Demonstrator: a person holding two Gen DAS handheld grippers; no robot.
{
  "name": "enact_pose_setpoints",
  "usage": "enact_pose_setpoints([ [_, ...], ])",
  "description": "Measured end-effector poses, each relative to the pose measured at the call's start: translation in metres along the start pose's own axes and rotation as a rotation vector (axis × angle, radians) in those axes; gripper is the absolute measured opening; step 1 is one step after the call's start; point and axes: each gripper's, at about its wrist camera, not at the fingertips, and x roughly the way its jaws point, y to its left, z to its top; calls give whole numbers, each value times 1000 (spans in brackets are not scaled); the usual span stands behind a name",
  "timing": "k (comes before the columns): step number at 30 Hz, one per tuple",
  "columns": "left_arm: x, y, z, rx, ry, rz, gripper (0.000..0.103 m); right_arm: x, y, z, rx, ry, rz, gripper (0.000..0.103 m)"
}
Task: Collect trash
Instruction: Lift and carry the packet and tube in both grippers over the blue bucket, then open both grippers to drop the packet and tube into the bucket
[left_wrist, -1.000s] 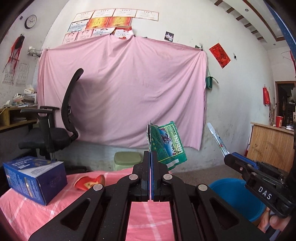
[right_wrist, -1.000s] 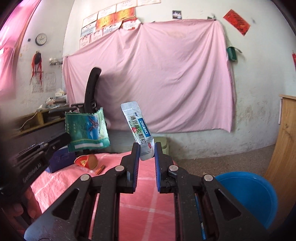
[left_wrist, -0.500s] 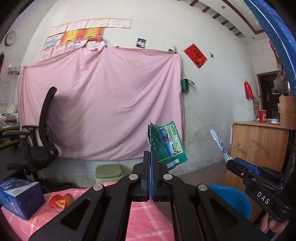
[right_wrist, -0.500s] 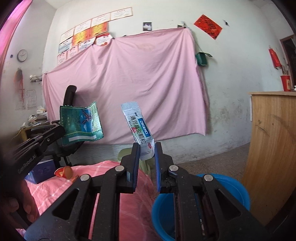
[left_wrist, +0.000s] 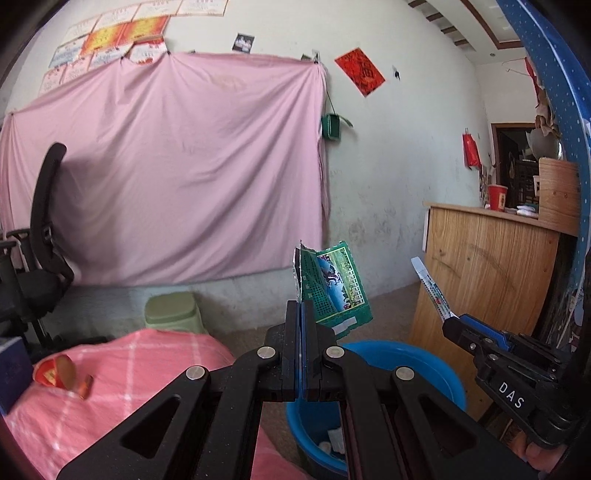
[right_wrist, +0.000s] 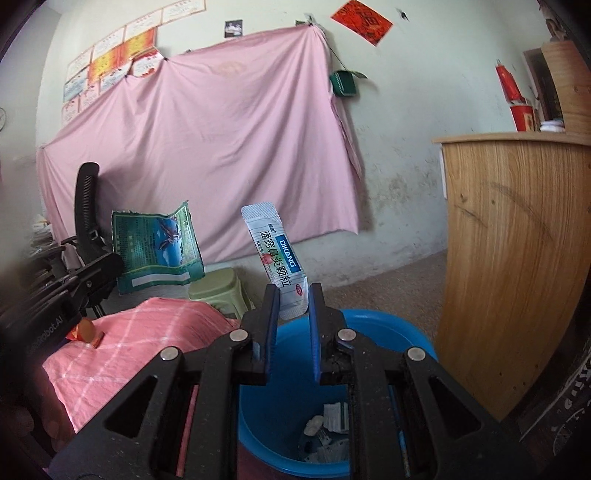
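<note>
Pink cloth (left_wrist: 166, 166) covers the back wall, and in the left wrist view this wall now stands more to the left than one second ago, while the wooden counter (left_wrist: 491, 266) has come into the picture on the right. At the same time the blue bucket (left_wrist: 436, 365), before only a piece at the right edge, now lies directly under the left gripper (left_wrist: 301, 314). Its jaws are fully closed on the lower edge of the green packet (left_wrist: 332, 291), which stands upright above the bucket's rim. Only the corner of the bed (left_wrist: 122, 373) with the pink cover is left in view, and the blue box (left_wrist: 11, 369) is almost gone from the picture. In the right wrist view the change is the same: the bucket (right_wrist: 384, 328) was beside the right gripper (right_wrist: 291, 302) and is now under it, with some scraps visible on its bottom. Those jaws stand a little apart and grip the foot of the white sachet (right_wrist: 275, 254), which leans to the left. I judge that both pieces have arrived over the bucket, so what remains is to release them; the sachet looks better centred over the opening than the packet.
</note>
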Motion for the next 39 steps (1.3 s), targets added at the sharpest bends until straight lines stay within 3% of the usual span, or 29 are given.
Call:
enact_pose_setpoints([
  [18,67,-12,-26,-82,339,-87,0,36,-33,-18,67,202,-67,42],
  [33,90,-10,-30,-114,456,-115,3,47,-40,-26,76,262,-89,45],
  [36,90,-9,-31,-118,462,-115,8,46,-40,-25,78,258,-96,45],
  [39,87,-5,-30,-130,453,-114,21,45,-40,-24,74,251,-105,46],
])
